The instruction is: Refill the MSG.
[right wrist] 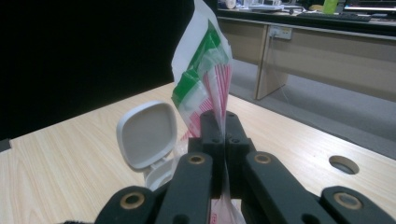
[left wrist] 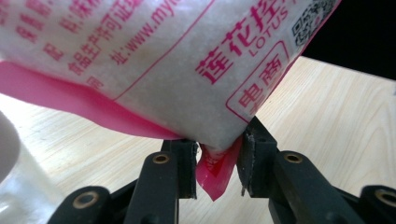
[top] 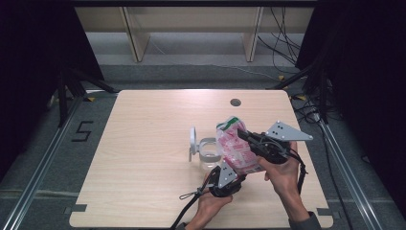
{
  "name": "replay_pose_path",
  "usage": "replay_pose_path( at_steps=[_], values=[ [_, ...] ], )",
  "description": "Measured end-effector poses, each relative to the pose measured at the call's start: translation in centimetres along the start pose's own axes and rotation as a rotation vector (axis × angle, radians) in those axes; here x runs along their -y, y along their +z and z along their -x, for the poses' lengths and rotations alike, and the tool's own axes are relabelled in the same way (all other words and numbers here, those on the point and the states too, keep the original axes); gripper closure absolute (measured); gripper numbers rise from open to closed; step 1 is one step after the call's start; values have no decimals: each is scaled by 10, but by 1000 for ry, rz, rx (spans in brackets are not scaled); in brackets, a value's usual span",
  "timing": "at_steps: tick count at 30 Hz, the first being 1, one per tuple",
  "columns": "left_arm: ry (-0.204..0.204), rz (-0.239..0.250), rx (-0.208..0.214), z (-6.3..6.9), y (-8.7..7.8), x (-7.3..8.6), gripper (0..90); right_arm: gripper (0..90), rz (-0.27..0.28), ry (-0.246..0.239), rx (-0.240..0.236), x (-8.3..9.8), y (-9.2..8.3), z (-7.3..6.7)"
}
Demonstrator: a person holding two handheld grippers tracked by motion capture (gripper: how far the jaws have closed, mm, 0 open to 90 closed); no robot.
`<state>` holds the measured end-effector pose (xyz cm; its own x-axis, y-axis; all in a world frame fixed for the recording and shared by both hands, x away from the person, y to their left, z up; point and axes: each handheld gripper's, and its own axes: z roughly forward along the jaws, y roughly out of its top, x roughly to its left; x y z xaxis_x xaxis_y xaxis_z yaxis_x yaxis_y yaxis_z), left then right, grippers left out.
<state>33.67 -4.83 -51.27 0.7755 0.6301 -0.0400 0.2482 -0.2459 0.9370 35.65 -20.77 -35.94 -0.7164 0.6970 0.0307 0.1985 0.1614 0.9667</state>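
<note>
On the wooden counter (top: 143, 143), slightly right of centre in the high view, stands a clear jar (top: 208, 154) with its white hinged lid (top: 192, 139) flipped open at the jar's 9 o'clock side.

A pink-and-white printed bag (top: 234, 146) is held above the counter, tilted, directly at the jar's 3 o'clock; its lower part overlaps the jar's rim in the high view, though contact cannot be confirmed.

The left tongs (top: 227, 176) come in from the bag's 6 o'clock. In the left gripper view the left tongs (left wrist: 217, 161) are clamped on the bag's (left wrist: 154, 70) bottom corner, with a pink flap hanging down between the jaws. The bag carries pink printed text and a code square.

The right tongs (top: 245, 136) reach in from the bag's 3 o'clock. In the right gripper view the right tongs (right wrist: 224, 135) are pressed together on the bag's (right wrist: 203, 79) thin upper edge, which rises above them showing green and red print. The open lid (right wrist: 147, 134) stands at 9 o'clock of those jaws.

A round hole (top: 235, 102) sits near the counter's far edge, at 12 o'clock from the bag.
</note>
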Motion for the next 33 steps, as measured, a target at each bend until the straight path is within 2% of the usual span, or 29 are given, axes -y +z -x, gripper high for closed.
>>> replay_pose_path(
  at_steps=[2, 4, 5, 7, 8, 9, 10, 11, 13, 14, 16, 18, 20, 25, 26, 28, 30, 31, 32, 33],
  values=[
    [-10, 5, -19, 1, 1, -1, 705, 900, -9, 9, 0, -3, 6, 1],
    [-33, 22, 8, -1, 4, -1, 705, 900, -17, 1, -2, -4, 8, 1],
    [-33, 17, 8, -2, 5, -1, 706, 900, -19, 4, -2, -5, 10, 1],
    [-46, 19, 6, -3, 8, -2, 707, 900, -6, -21, 1, -6, 16, 4],
    [-46, 24, 11, -4, 9, -3, 707, 900, -8, -20, 4, -6, 18, 4],
    [-48, 28, -4, -4, 10, -3, 708, 900, -19, -53, 14, -8, 21, 4],
    [-48, 28, -4, -4, 10, -3, 708, 900, -19, -53, 14, -8, 21, 4],
    [-43, 33, 0, -5, 11, -3, 708, 900, -27, -33, 5, -8, 22, 2],
    [-49, 32, -4, -7, 12, -4, 709, 900, -27, -35, 8, -9, 25, 2],
    [-52, 33, -7, -6, 12, -4, 710, 900, -30, -29, -7, -10, 28, 4],
    [-55, 38, -5, -6, 14, -4, 710, 900, -25, -25, 6, -10, 29, 4],
    [-55, 54, 7, -6, 16, -4, 712, 900, -29, -43, -6, -10, 32, 6],
    [-46, 51, -15, -2, 17, -5, 715, 900, -23, -42, 2, -10, 33, 4],
    [-66, 74, 21, -1, 23, -7, 717, 900, -44, -37, -20, -11, 37, 2],
    [-72, 74, 17, -1, 23, -8, 717, 900, -40, -48, -7, -11, 37, 2],
    [-76, 77, 13, -3, 24, -9, 718, 900, -45, -35, -5, -12, 38, 1],
    [-88, 83, 23, -6, 26, -10, 718, 900, -41, -45, -17, -13, 41, 1],
    [-88, 84, 14, -6, 26, -10, 718, 900, -38, -46, -25, -13, 42, 1],
    [-90, 85, 12, -7, 26, -10, 719, 900, -28, -77, -16, -14, 43, 3],
    [-87, 85, 22, -8, 26, -10, 719, 900, -28, -77, -16, -14, 43, 3]
  ],
)
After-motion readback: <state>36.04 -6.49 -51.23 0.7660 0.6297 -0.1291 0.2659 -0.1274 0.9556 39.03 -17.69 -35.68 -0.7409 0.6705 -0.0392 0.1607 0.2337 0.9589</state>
